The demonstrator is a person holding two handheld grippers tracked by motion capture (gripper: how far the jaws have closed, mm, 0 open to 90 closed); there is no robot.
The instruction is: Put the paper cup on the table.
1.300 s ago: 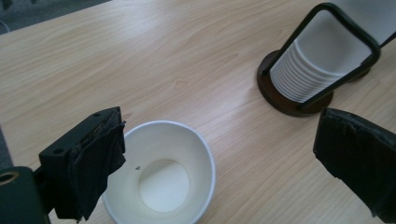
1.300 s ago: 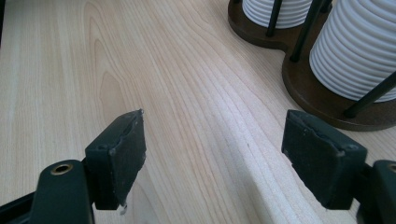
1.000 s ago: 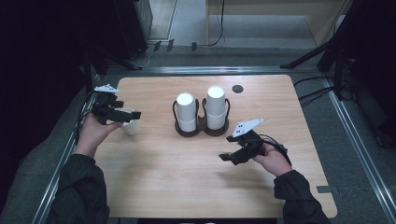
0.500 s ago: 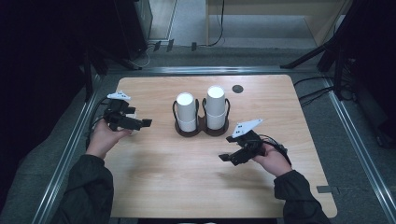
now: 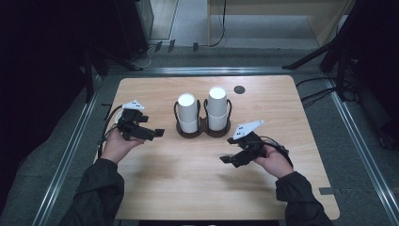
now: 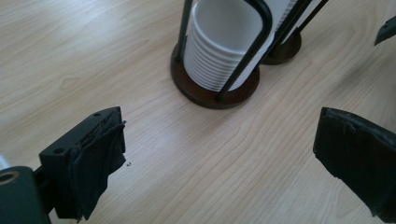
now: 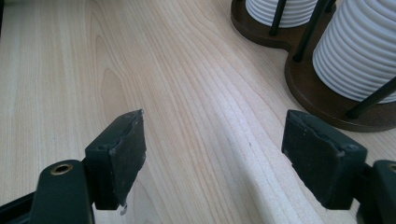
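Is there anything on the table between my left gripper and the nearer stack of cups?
Nothing visible. Bare wood lies between the open left gripper and the nearer cup stack. The holder's black wire uprights do stand around the cups.

High view: table (image 5: 188, 188) evenly lit from above, surroundings very dark, esp. left and right edges. Soft shadows under both arms on the wood. Cups (image 5: 187, 101) near blown out, tops w/o detail. Slight grain, soft res.

Gripper views: bright, wood grain sharp mid-frame. Left gripper (image 6: 219, 154) pads (image 6: 98, 168) close and a bit soft. Right gripper (image 7: 215, 158) casts a faint shadow band.
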